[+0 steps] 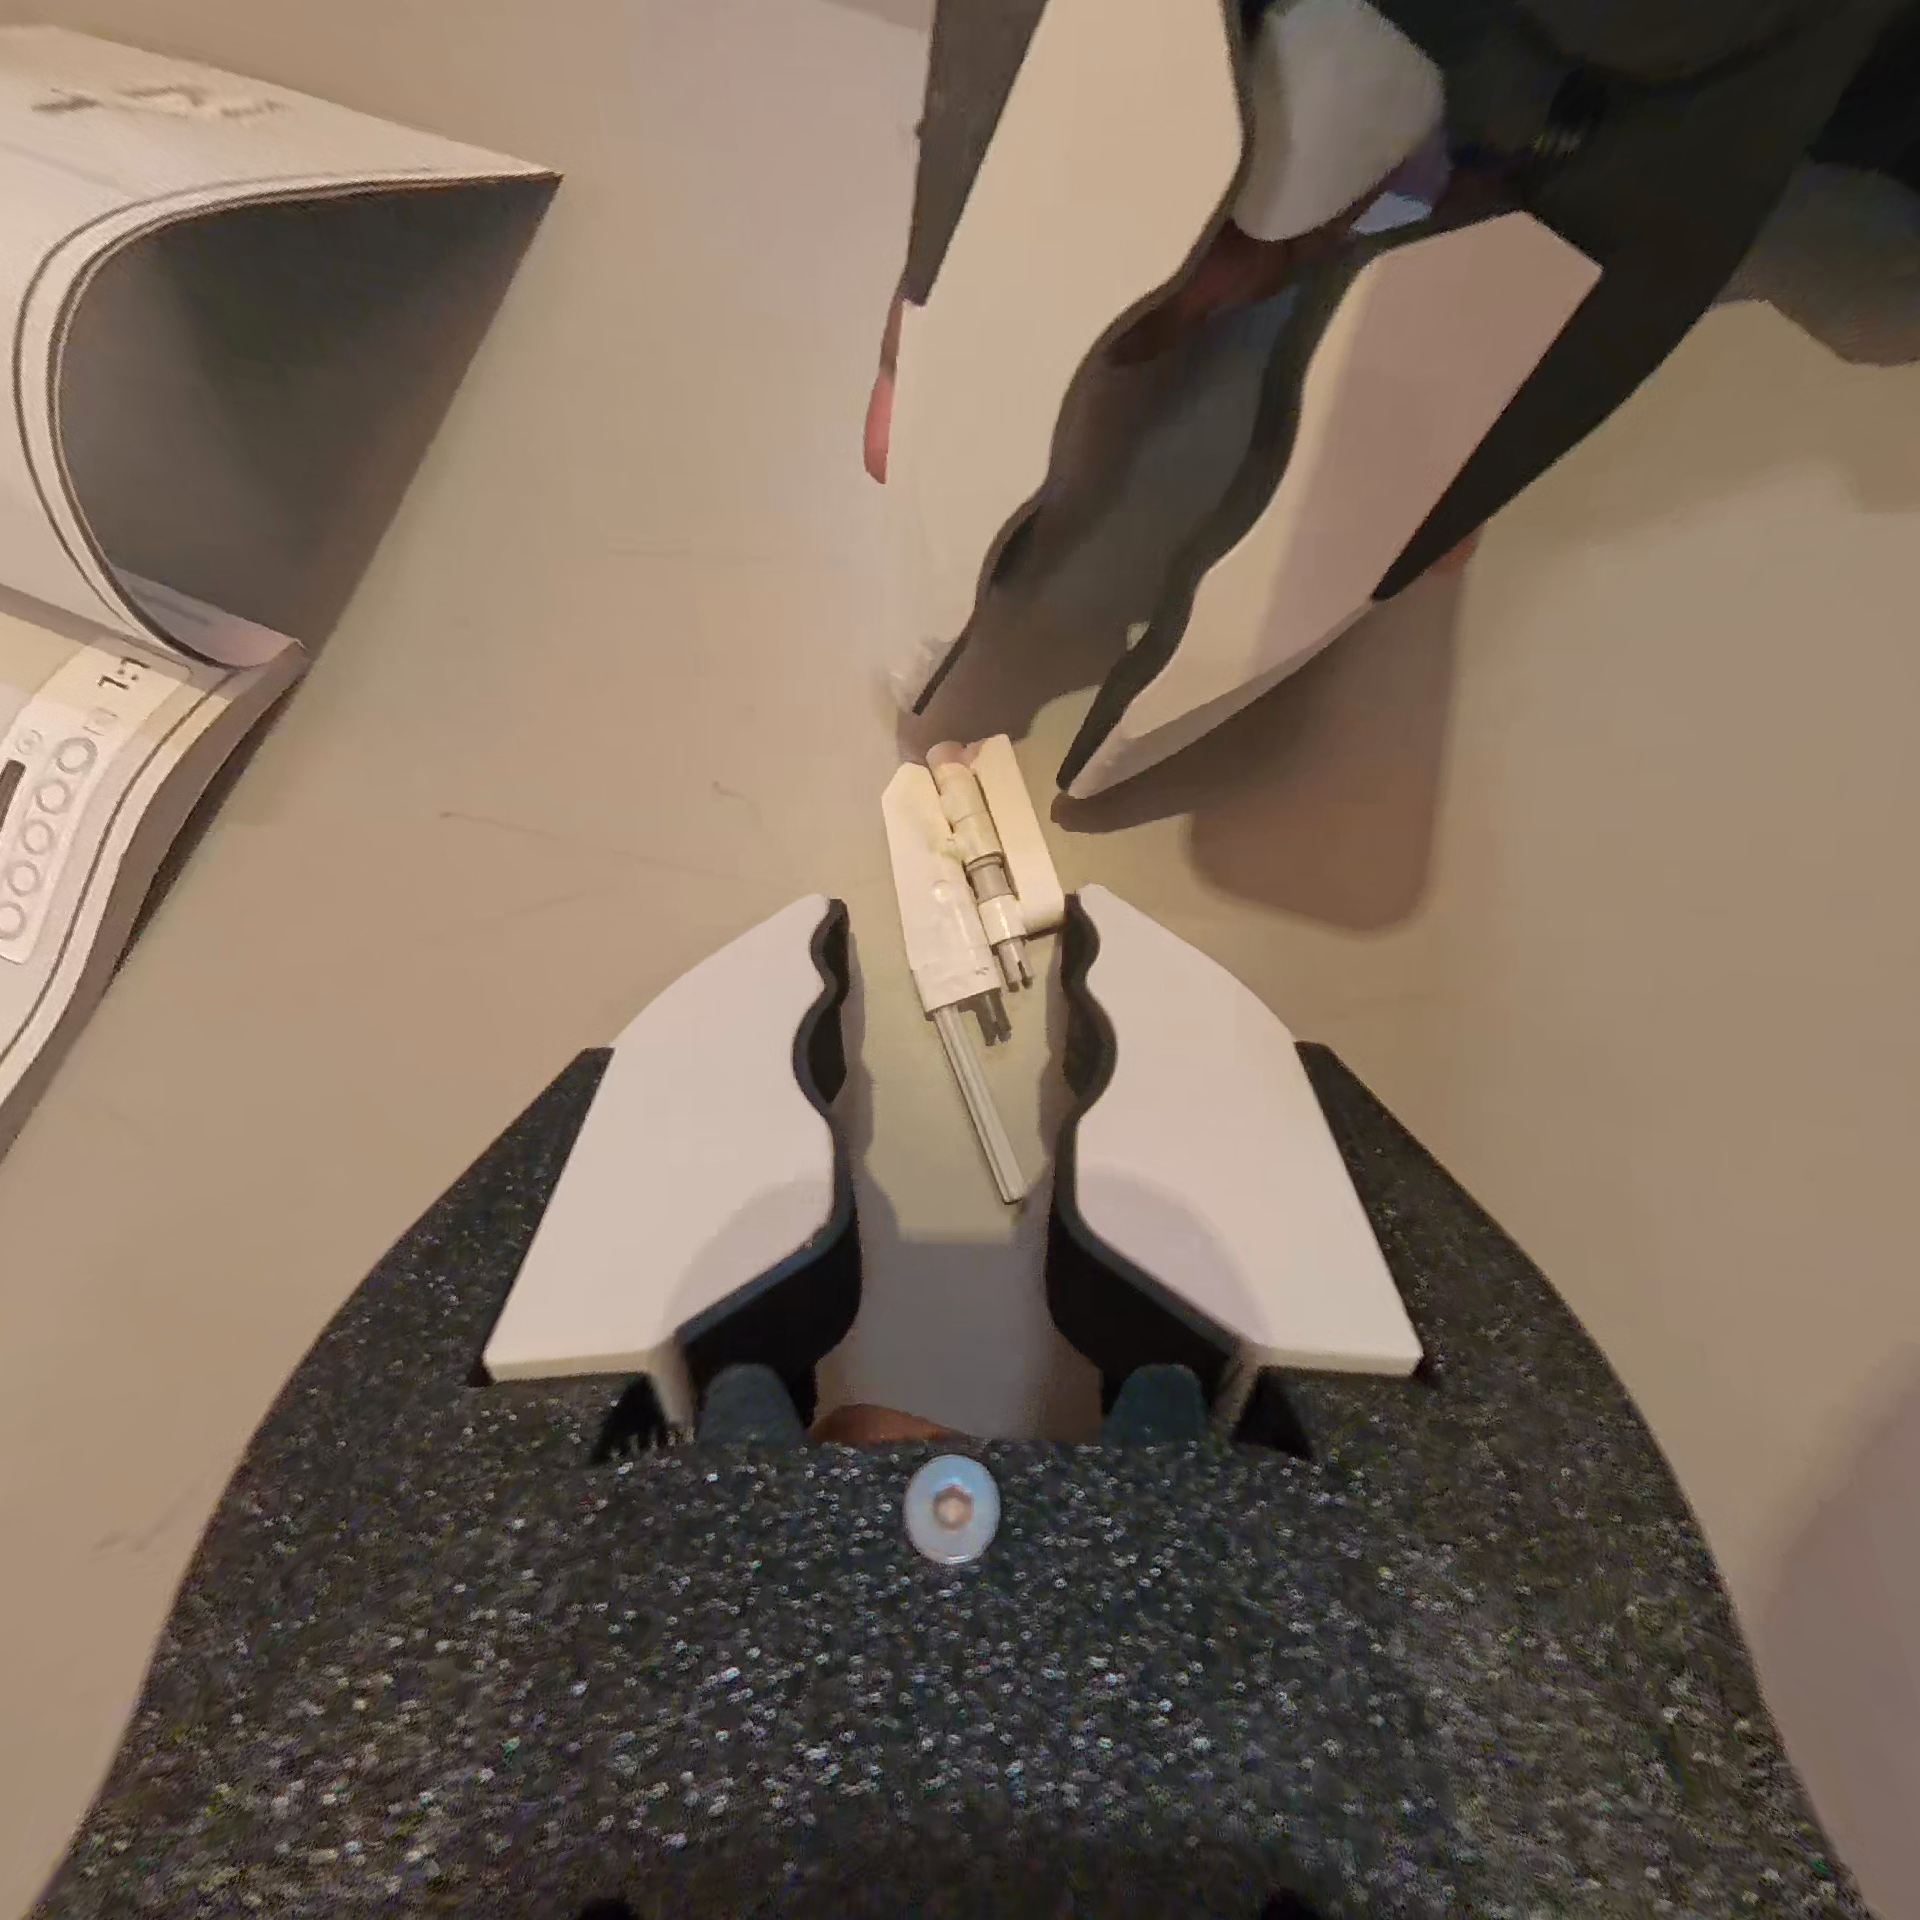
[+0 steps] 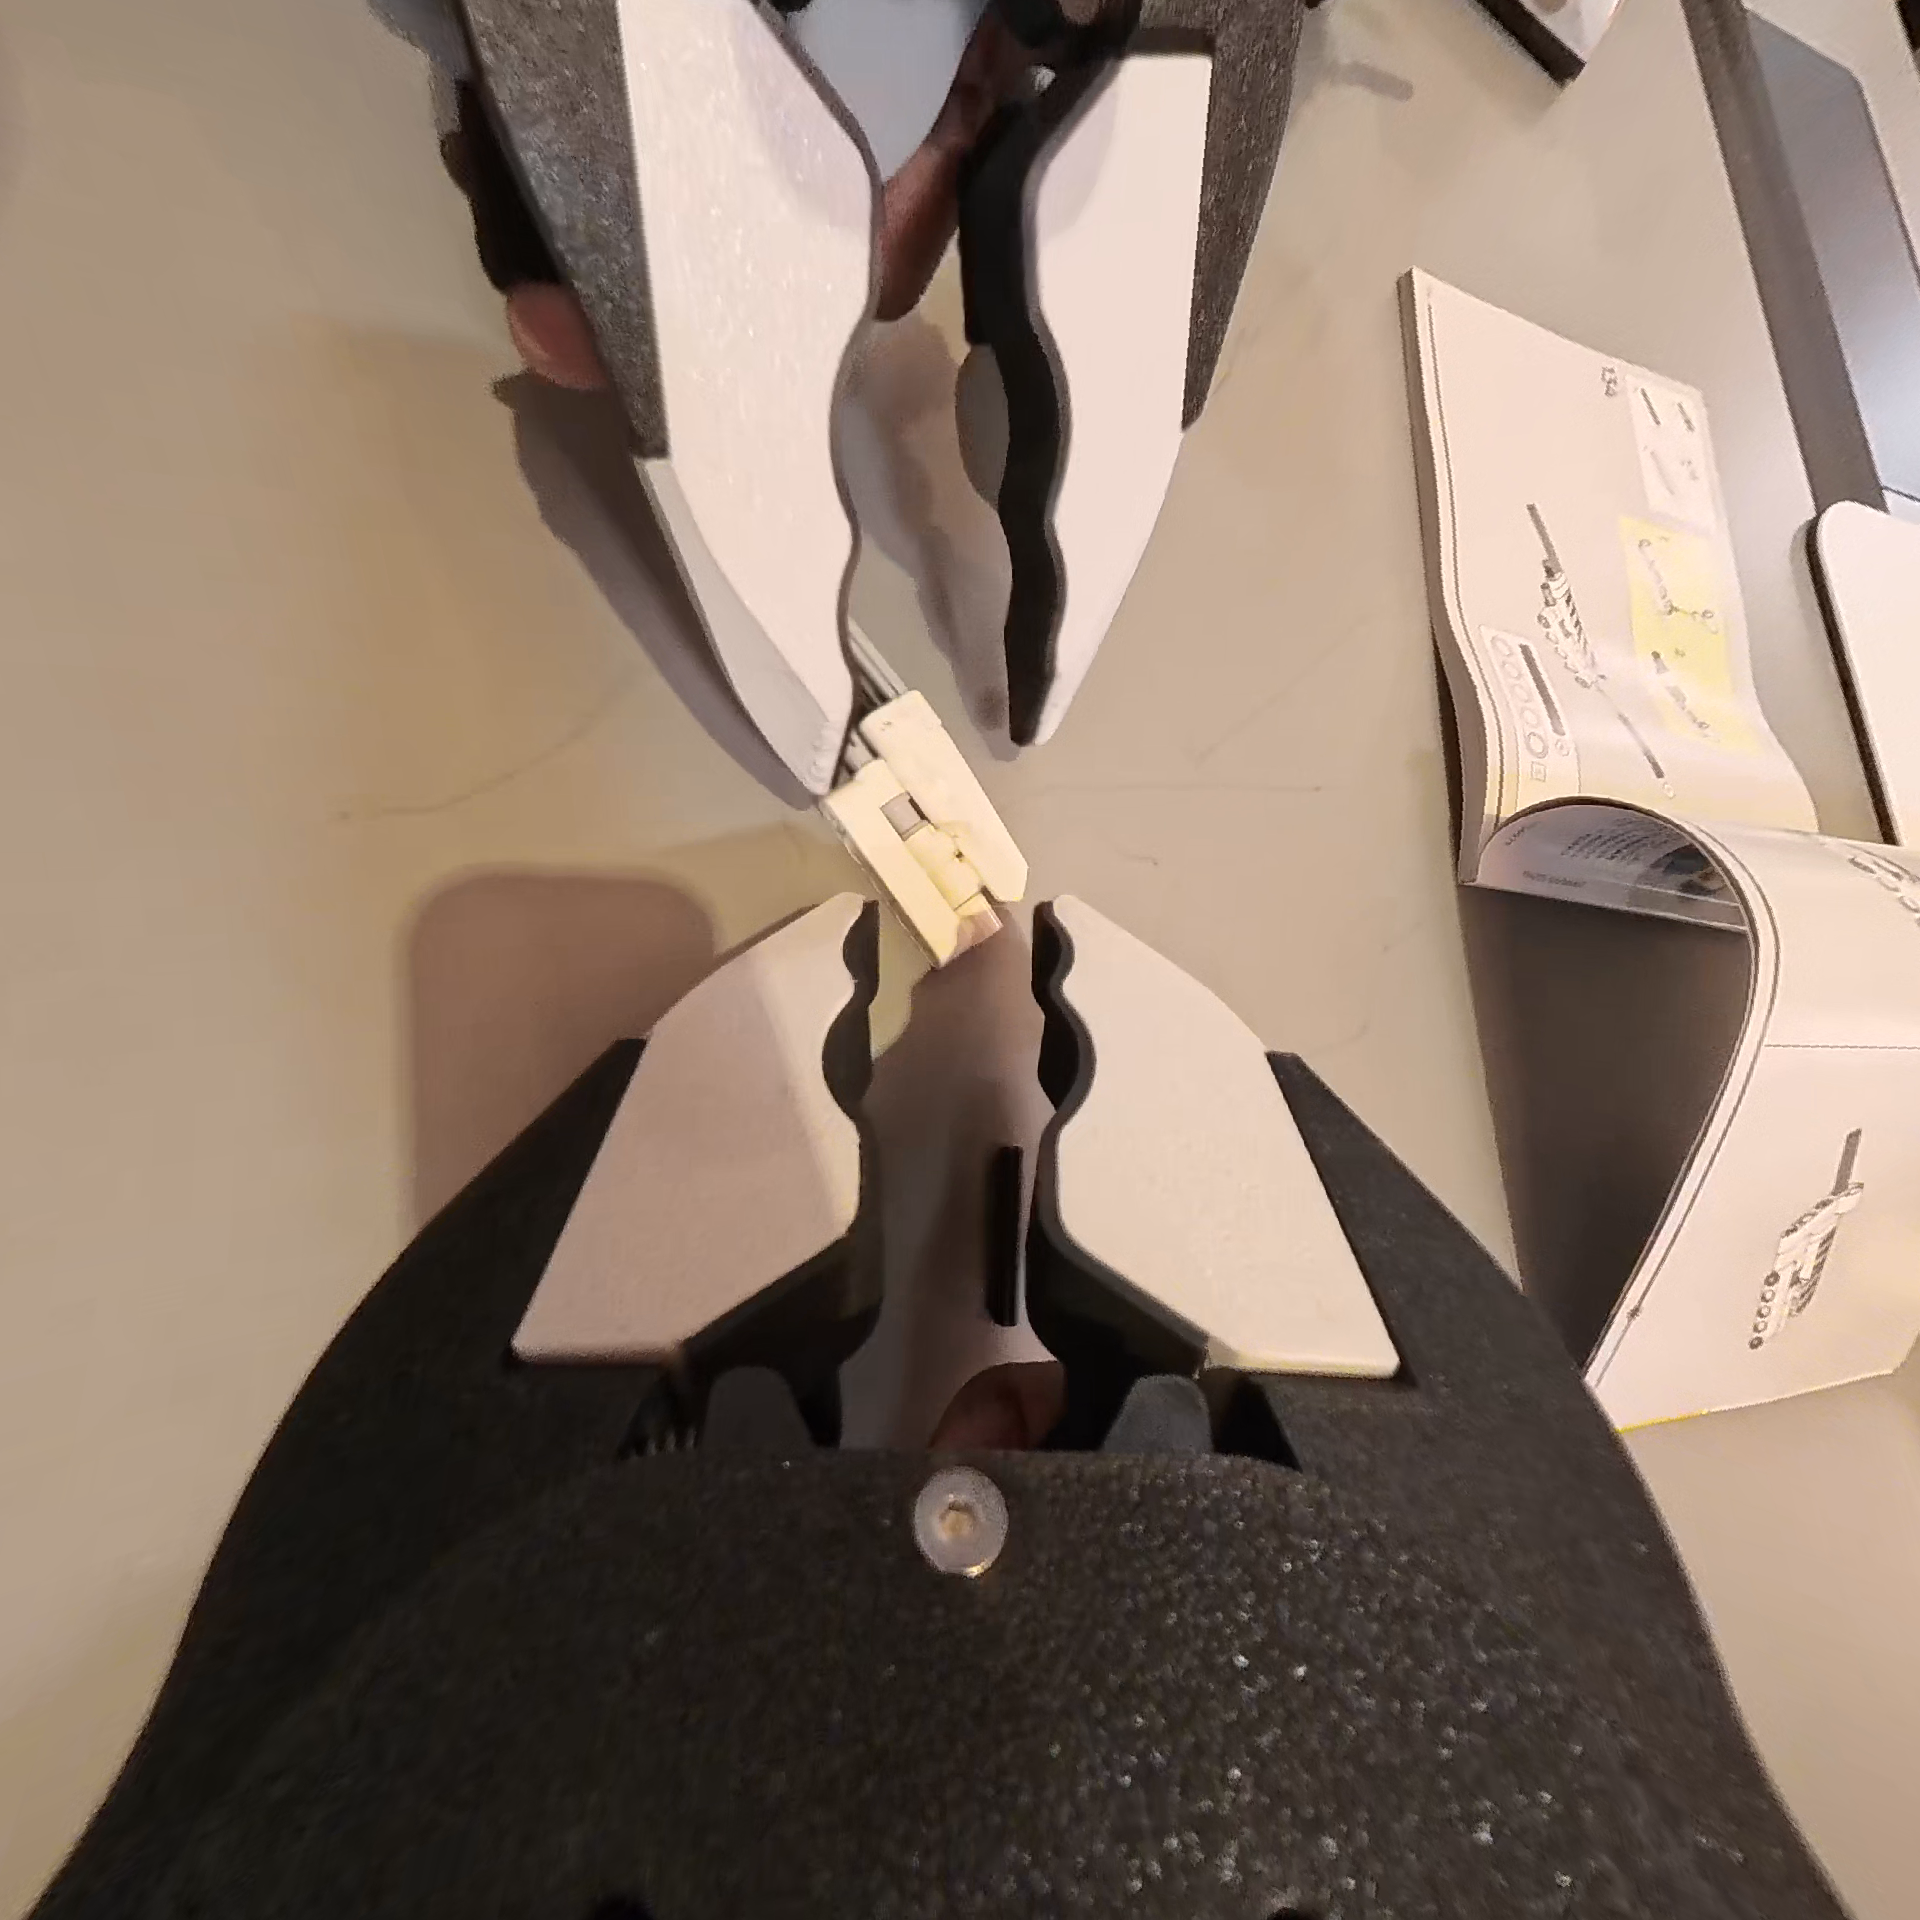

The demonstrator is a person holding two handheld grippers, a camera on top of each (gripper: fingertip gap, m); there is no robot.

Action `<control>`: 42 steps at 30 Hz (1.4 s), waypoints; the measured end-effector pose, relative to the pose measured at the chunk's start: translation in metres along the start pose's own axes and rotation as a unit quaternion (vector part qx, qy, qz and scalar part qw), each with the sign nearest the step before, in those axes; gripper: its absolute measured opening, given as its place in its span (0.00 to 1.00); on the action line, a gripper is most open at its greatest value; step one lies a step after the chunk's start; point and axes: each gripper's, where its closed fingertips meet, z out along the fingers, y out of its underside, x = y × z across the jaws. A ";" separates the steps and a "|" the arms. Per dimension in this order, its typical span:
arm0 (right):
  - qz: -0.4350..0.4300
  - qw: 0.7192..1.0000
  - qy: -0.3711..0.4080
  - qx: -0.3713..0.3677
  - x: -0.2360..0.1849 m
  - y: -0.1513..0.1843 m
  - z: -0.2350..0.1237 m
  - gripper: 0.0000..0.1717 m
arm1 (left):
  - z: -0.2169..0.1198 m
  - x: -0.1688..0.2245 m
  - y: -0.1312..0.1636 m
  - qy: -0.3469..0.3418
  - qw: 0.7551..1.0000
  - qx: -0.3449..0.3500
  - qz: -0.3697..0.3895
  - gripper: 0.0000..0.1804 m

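Two claws face each other over a cream brick assembly (image 1: 971,883) lying on the table (image 1: 582,644) at frame centre. The left claw (image 1: 961,920) is released, its right fingertip (image 1: 1081,925) touching the assembly's side; the right claw (image 2: 951,920) is released, its tips astride the near end without pressing. Risk: an off-centre closure could skid or rotate the loose piece. Appearance: cream beams, grey axle (image 1: 987,1101) protruding. An open instruction booklet (image 2: 1558,644) lies at right.
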 end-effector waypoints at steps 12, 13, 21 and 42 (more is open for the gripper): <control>0.013 0.999 -0.030 -0.006 0.003 0.000 0.006 0.21 | 0.005 0.001 -0.003 0.010 1.000 0.006 -0.017 0.22; 0.012 0.999 -0.031 -0.006 0.002 0.000 0.006 0.21 | 0.006 0.002 -0.002 0.006 1.000 0.004 -0.008 0.22; 0.017 0.999 -0.034 -0.008 -0.001 0.001 0.009 0.16 | 0.011 0.003 0.001 -0.017 0.999 -0.009 0.038 0.18; 0.023 1.000 -0.021 -0.004 -0.005 0.006 -0.002 0.13 | 0.008 0.007 0.001 -0.003 0.994 0.005 0.105 0.18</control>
